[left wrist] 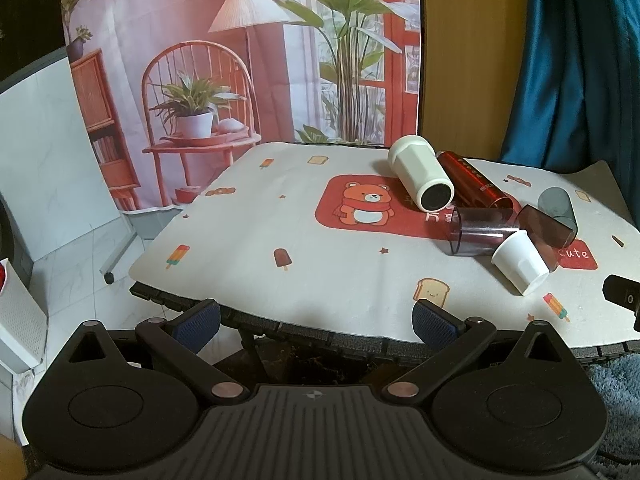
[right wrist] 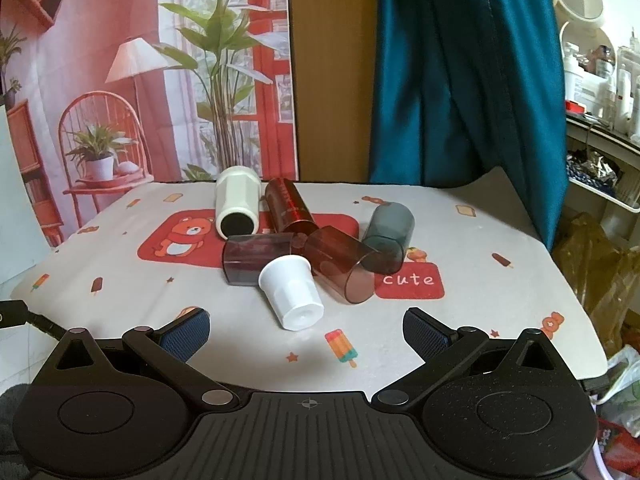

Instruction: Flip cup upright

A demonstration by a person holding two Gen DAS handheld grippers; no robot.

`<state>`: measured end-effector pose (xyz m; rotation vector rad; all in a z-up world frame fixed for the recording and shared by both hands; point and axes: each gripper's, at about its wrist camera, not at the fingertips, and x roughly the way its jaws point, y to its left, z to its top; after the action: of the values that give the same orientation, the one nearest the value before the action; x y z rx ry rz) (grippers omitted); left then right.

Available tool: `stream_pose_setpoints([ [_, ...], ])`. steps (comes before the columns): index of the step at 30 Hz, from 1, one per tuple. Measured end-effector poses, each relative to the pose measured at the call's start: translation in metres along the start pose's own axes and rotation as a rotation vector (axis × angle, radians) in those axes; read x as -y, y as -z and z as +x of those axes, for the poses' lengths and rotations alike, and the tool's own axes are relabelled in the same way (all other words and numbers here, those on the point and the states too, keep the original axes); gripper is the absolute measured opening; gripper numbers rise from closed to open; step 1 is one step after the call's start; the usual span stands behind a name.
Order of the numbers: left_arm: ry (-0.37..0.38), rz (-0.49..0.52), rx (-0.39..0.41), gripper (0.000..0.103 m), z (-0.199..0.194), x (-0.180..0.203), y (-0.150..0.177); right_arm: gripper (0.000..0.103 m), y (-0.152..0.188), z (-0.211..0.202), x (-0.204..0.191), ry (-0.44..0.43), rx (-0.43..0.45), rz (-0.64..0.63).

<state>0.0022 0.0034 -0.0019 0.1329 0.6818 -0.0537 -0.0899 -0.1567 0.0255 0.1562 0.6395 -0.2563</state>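
- The right gripper (right wrist: 306,330) is spread wide, holding nothing, just short of the small white cup (right wrist: 292,294), which lies on its side on the table mat (right wrist: 120,292), base toward the camera.
- The left gripper (left wrist: 316,322) is equally wide and empty at the mat's near edge, well apart from the cup pile.
- Only the right view shows the cluttered shelf (right wrist: 600,80).

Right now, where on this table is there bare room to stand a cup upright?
Free: the near strip of cloth between the right claw and the white cup, and the left part around the bear print. Crowded: the middle, where the white cup, cream tumbler, red tumbler, two tinted cups and grey cup lie heaped.
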Motion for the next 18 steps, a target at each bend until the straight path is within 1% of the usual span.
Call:
stream_pose_setpoints([
  [18, 0.004, -0.009, -0.011, 0.103, 0.0021, 0.0006, -0.0008, 0.103, -0.0015, 0.0009, -0.0004, -0.002, -0.014, 0.001],
])
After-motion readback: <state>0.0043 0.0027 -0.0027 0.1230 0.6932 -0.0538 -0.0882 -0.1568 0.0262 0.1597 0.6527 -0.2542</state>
